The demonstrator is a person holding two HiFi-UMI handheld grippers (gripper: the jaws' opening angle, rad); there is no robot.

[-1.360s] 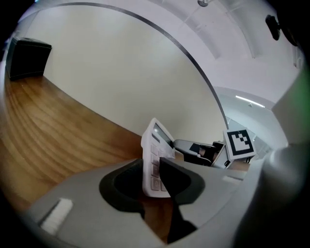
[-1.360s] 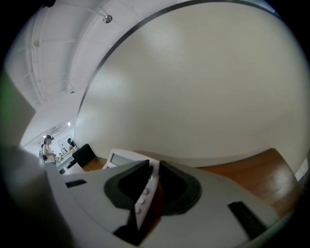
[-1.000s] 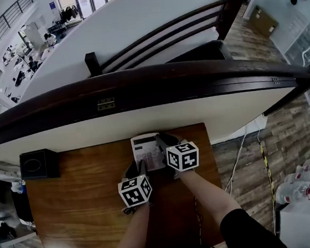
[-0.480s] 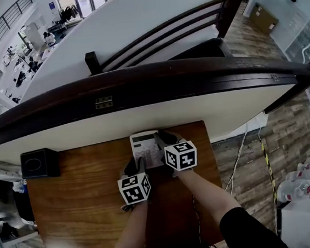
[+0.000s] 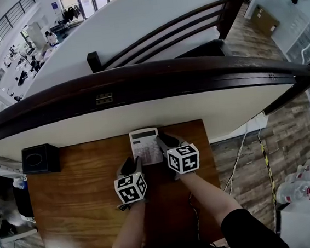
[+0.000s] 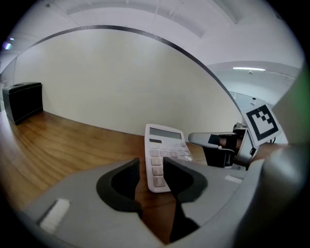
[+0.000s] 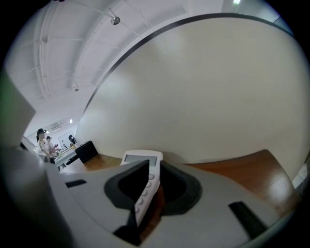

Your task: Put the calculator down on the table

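White calculator (image 5: 145, 146) lies on the wooden desk (image 5: 80, 194). The left gripper (image 5: 131, 166), its fingers (image 6: 127, 178) just opening, loosely straddles the near corner. The right gripper (image 5: 167, 144) has its fingers (image 7: 130, 186) clenched on the calculator's right edge.

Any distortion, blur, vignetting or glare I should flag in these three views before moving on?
Head view: heavy fisheye, the dark rail bows across the frame; the calculator is sharp and evenly lit. Left gripper view: black vignette at the corners, close foreground soft, calculator keys distinct. Right gripper view: same vignette, wall bulging, foreground blurred, a pale sheen on the table.
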